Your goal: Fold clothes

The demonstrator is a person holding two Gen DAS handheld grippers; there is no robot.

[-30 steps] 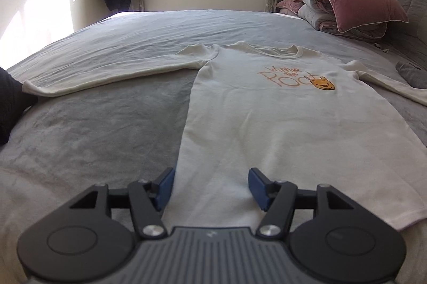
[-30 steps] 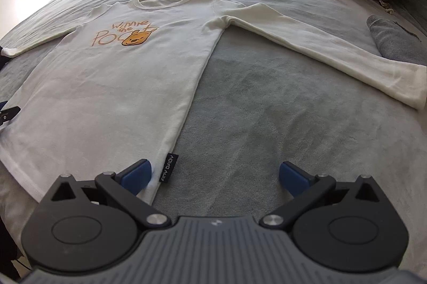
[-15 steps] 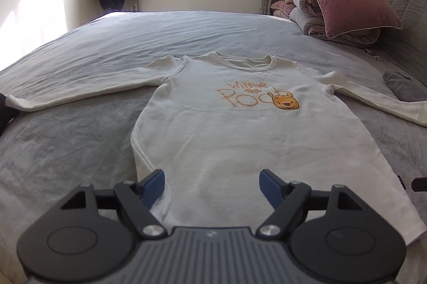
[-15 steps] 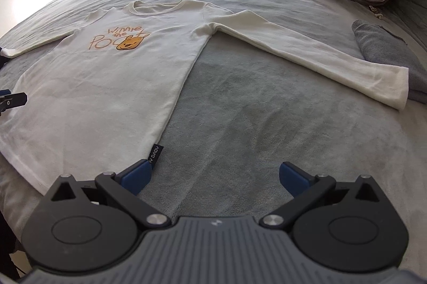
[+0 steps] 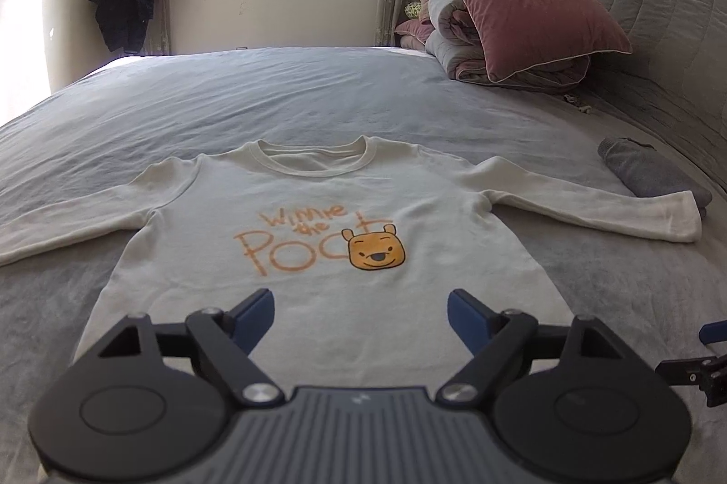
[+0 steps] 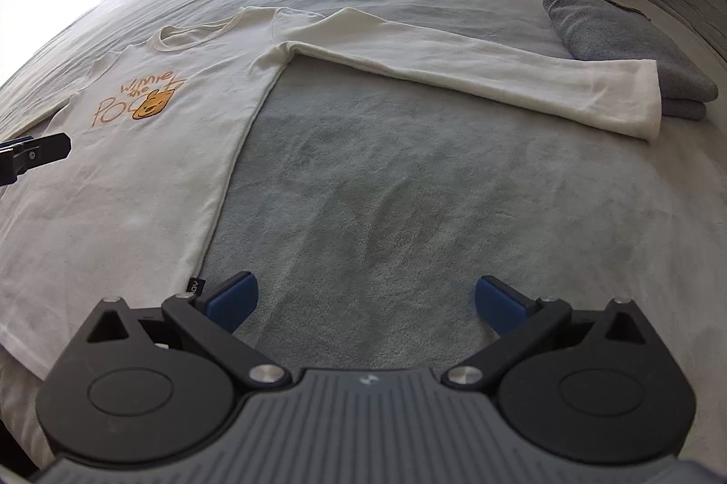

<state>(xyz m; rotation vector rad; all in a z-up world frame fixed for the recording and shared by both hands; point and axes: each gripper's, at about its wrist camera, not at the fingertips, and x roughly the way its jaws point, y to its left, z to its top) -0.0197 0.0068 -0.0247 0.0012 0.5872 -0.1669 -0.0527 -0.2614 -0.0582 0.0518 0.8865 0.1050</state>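
Your left gripper point(image 5: 361, 313) hangs over the lower body of the cream long-sleeved shirt point(image 5: 336, 293), jaws spread wide after just opening further, with nothing between them. Your right gripper point(image 6: 365, 300) is equally wide and empty, over bare grey bedcover point(image 6: 409, 211) just right of the shirt's side seam, near the hem label. The shirt lies flat, face up, ahead of both tools, sleeves stretched out to each side. Expect it to be light, limp knit that sags and drags on the plush cover, so pinch edges only: a cuff, a shoulder, or a hem corner. You have one shirt spread out, two sleeves, and one folded grey garment point(image 6: 631, 43) touching the far right cuff.
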